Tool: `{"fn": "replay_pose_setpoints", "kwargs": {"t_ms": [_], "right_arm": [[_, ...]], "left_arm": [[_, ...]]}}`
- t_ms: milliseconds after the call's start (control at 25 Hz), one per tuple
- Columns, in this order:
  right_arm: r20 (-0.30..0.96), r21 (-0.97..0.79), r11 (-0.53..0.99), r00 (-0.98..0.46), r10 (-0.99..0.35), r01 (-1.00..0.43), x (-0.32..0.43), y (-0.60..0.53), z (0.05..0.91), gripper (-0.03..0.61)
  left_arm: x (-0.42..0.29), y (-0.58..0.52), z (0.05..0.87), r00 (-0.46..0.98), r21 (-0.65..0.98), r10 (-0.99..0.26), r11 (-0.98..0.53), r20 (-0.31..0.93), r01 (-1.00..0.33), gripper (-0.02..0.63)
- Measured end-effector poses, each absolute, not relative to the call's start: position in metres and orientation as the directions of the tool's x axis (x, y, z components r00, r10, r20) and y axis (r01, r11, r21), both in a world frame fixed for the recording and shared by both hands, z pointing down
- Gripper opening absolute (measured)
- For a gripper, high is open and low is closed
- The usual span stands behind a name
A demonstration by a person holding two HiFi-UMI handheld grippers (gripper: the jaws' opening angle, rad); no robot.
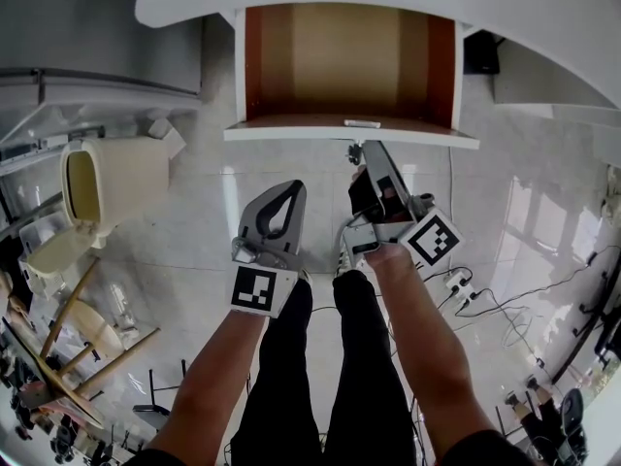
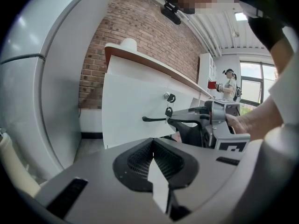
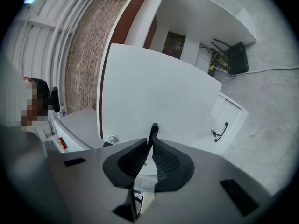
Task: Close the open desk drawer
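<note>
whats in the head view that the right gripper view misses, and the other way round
Only the head view: the brown inside of the open drawer, the cream bin and the left gripper. Only the right gripper view: the black drawer handle clamped in the jaws of the right gripper, a brick wall and a lower cabinet door. Both: the white drawer front.

Drawer point(image 1: 291, 132): white front, reddish-brown sides, tan bottom. Handle point(image 3: 153, 130) black. Left hand-held gripper point(image 1: 290, 190) and right hand-held gripper point(image 1: 361, 155): grey, black-and-white square markers. Worktop point(image 1: 543, 8) white. Wall point(image 2: 140, 27) red-brown brick. Floor point(image 1: 194, 231) pale glossy tile. Bin point(image 1: 126, 173) cream.
</note>
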State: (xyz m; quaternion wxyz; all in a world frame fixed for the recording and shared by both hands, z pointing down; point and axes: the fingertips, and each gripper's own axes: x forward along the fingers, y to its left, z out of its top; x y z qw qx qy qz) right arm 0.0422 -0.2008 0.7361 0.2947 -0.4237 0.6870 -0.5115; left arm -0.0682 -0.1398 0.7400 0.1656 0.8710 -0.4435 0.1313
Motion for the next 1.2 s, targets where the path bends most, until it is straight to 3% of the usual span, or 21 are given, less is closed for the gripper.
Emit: {"fn": "replay_pose_setpoints", "kwargs": {"t_ms": [1200], "right_arm": [[0.009,-0.984,0.057,-0.373,-0.928,-0.167,0.042,-0.213,0.717,0.048]], "left_arm": [[-0.079,-0.149,0.731,0.565,0.197,-0.745,-0.532,0.355,-0.824,0.008]]}}
